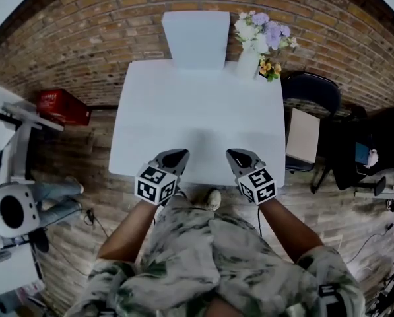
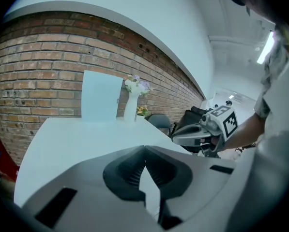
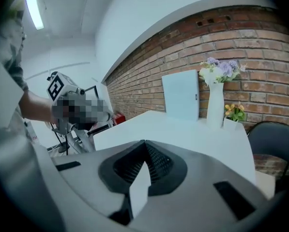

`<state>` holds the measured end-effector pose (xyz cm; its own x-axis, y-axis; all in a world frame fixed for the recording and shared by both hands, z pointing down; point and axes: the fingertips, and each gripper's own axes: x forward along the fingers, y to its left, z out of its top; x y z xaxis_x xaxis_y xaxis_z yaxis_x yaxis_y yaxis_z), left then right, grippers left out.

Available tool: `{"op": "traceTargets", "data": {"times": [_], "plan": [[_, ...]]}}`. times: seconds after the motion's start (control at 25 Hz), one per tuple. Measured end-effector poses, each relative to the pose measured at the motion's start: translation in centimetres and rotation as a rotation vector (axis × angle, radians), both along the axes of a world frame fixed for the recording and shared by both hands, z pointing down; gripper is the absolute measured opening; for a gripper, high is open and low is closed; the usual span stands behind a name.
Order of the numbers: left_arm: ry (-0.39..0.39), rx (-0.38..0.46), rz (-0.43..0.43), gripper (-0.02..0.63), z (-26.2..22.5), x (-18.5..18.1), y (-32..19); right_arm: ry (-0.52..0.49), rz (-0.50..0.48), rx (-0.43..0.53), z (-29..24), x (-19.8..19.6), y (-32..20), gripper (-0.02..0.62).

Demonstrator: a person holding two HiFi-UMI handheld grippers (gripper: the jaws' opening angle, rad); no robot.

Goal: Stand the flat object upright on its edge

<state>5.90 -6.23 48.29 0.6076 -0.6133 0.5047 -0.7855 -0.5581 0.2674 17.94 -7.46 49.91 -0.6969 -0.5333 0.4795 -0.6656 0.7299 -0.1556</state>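
A pale bluish-white flat panel [image 1: 195, 39] is standing out against a reddish-brown brick wall [image 1: 84, 25] and a plain white tabletop [image 1: 197, 111].

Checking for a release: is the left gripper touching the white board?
Apart. In the head view the left gripper sits at the table's near edge, the white board stands at the far edge, bare tabletop between them.

table [image 1: 150, 111] open; board [image 1: 195, 39], vase [image 1: 248, 63] at back.
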Motion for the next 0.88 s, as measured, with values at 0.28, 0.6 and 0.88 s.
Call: {"op": "traceTargets", "data": {"times": [0.28,0.6,0.88], "plan": [[0.029,0.011,0.027,0.025,-1.4,-0.9,4.8,0.006,-0.001,-0.010,-1.0,-0.6,5.7,0.021],[0.063,0.013,0.085,0.025,-2.8,-4.9,11.8,-0.013,0.002,0.022,-3.4,-5.1,11.8,0.021],[0.071,-0.004,0.127,0.025,-2.8,-8.9,18.3,-0.015,0.043,0.012,-3.9,-8.4,18.0,0.021]]}}
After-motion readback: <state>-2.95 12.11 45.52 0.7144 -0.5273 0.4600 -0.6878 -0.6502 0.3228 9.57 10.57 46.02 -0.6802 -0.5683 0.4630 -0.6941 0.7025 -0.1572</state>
